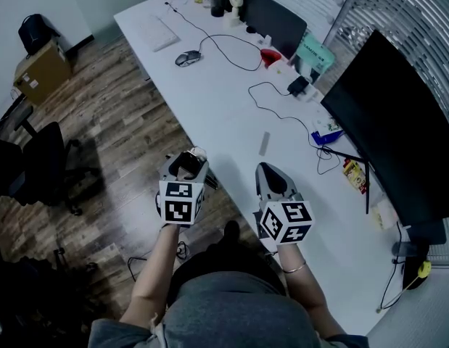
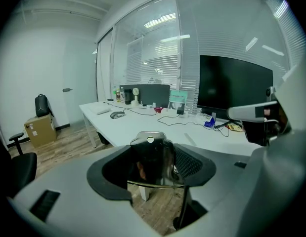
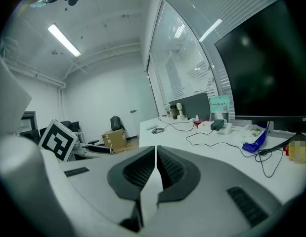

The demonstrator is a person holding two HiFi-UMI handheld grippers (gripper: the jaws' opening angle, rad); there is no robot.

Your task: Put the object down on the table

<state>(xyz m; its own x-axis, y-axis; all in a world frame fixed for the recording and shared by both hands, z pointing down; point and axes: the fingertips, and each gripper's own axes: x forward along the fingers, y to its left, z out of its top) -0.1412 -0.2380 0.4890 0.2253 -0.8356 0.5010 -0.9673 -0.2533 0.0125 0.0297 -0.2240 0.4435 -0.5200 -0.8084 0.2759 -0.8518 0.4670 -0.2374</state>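
The left gripper (image 1: 189,159) is clamped on a dark, glossy object (image 2: 152,157), held in the air at the desk's (image 1: 231,114) near edge, with the wooden floor (image 1: 130,122) below it. The right gripper (image 3: 155,164) hangs over the desk with its jaws pressed together and nothing between them.

Nothing legible in any view. Teal card (image 1: 313,49) on the desk (image 1: 231,114) carries print, too small to read. Monitor (image 3: 261,68) has a small white logo (image 3: 305,119) on its lower bezel, cut off at the frame edge, unreadable. Cardboard box (image 1: 41,69) has a white label (image 1: 28,83), blurred. Cubes (image 1: 182,202) on the left gripper (image 1: 189,159) and right gripper (image 1: 268,172) show square black-and-white marker patterns, no characters.
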